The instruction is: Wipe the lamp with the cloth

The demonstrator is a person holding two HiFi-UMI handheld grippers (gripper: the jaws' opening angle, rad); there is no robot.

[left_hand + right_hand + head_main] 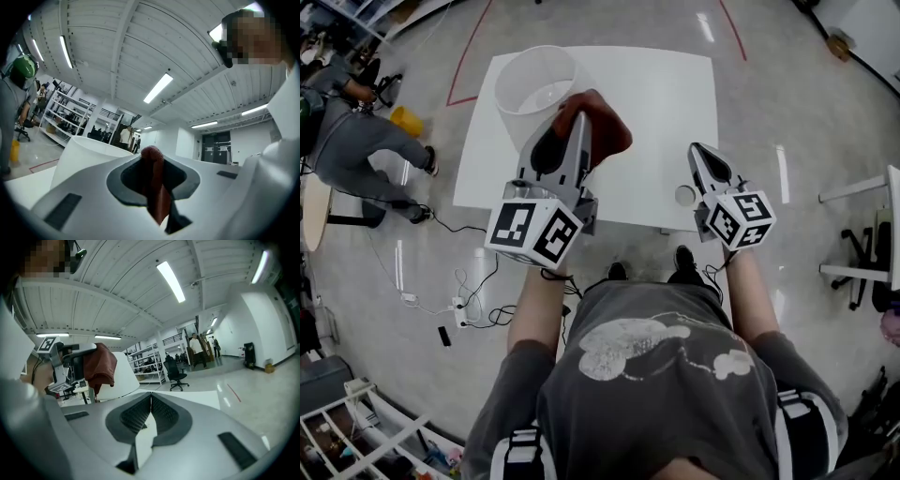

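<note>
Left claw (573,117) clamped on the cloth (606,127), right claw (698,155) closed (empty), both outstretched forward

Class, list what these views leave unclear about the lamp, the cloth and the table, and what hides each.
- Lamp base: head view, its shade covers it.
- Cloth touching lamp or not: head view, left gripper overlaps there.
- Small round thing on table: head view, too small to identify.

Glossy grey floor (787,112), white table (666,103), ceiling strip lights (171,281), shelving (61,117)
</note>
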